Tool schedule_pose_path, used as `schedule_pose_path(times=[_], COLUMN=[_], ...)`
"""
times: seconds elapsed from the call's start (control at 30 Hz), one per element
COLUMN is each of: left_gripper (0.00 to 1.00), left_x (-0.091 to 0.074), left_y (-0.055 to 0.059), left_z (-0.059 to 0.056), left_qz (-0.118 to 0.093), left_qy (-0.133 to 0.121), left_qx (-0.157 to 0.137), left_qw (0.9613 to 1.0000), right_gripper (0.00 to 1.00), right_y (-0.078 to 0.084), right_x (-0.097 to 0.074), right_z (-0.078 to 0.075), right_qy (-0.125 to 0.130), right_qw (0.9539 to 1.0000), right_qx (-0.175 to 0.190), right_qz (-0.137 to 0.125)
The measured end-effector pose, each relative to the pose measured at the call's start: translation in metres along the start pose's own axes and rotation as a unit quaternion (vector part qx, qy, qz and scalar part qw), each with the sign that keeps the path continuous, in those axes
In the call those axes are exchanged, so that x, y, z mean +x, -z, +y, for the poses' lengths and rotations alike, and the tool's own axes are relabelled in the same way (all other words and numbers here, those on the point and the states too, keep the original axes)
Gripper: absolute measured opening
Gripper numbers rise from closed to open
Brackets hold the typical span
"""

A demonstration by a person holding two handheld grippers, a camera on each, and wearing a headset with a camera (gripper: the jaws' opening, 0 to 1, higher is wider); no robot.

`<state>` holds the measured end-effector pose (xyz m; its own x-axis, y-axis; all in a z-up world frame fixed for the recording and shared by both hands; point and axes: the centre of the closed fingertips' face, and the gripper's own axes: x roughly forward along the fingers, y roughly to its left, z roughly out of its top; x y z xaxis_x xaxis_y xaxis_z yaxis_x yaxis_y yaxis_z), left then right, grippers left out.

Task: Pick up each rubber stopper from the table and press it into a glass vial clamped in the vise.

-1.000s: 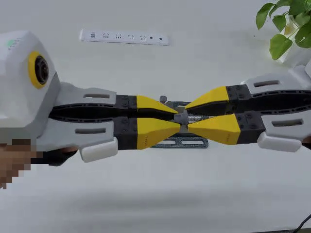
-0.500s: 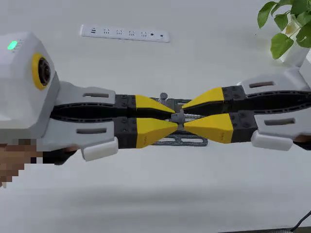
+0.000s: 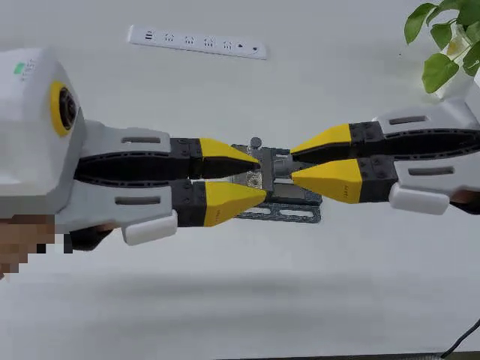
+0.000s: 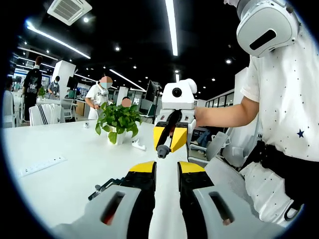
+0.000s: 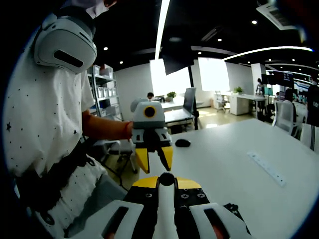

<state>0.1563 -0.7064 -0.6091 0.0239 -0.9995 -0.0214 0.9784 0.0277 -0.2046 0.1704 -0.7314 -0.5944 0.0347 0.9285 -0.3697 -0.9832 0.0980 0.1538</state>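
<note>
"What has the right gripper point(image 3: 292, 162) got?"

"A dark rubber stopper point(image 4: 162, 149). It's pinched at the very tips, with the jaws closed down on it. It's up off the table point(image 3: 225, 300), just over the vise point(image 3: 289, 215)."

"And the left gripper point(image 3: 261, 177)?"

"Jaws parted, nothing in them. The tips are right beside the glassy bit I take for the vial point(image 3: 253, 181)."

"So what worries you?"

"That tip grip. If the stopper meets the vial's mouth crooked, I reckon it squirts out sideways and rolls off. Press off-centre and the glass could tilt in the clamp, or chip. And the two sets of tips are close together, so one nudge could spoil the aim."
</note>
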Motion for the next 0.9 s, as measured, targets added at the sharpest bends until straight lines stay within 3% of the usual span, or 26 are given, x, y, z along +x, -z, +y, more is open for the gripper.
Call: schedule_pose_path(times=[0.03,0.1,0.33,0.5,0.53,0.67,0.83,0.9], left_gripper=[0.17,0.21,0.35,0.44,0.45,0.54,0.62,0.66], left_x=[0.012,0.013,0.002,-0.008,-0.008,-0.005,-0.005,-0.005], left_y=[-0.008,-0.007,0.01,0.027,0.032,0.043,0.054,0.058], left_z=[-0.017,-0.018,0.0,0.014,0.016,0.021,0.025,0.025], left_qz=[0.005,0.011,0.037,0.063,0.075,0.099,0.118,0.124], left_qy=[-0.009,-0.02,-0.064,-0.097,-0.103,-0.118,-0.13,-0.131], left_qx=[0.002,0.006,0.016,0.031,0.034,0.047,0.056,0.059], left_qw=[0.9999,0.9997,0.9971,0.9928,0.9913,0.9869,0.9829,0.9819], right_gripper=[0.05,0.05,0.06,0.06,0.06,0.06,0.06,0.06], right_y=[0.002,0.005,0.025,0.039,0.044,0.053,0.074,0.084], right_x=[0.0,0.002,0.006,0.011,0.011,0.017,0.025,0.028], right_z=[-0.003,-0.008,-0.032,-0.048,-0.052,-0.065,-0.081,-0.086], right_qy=[0.004,0.013,0.039,0.052,0.056,0.06,0.063,0.06], right_qw=[1.0,0.9997,0.9962,0.9904,0.9875,0.9813,0.9651,0.9567], right_qx=[0.001,0.005,0.014,0.015,0.011,0.011,-0.011,-0.024], right_qz=[0.007,0.019,0.077,0.128,0.147,0.183,0.254,0.284])
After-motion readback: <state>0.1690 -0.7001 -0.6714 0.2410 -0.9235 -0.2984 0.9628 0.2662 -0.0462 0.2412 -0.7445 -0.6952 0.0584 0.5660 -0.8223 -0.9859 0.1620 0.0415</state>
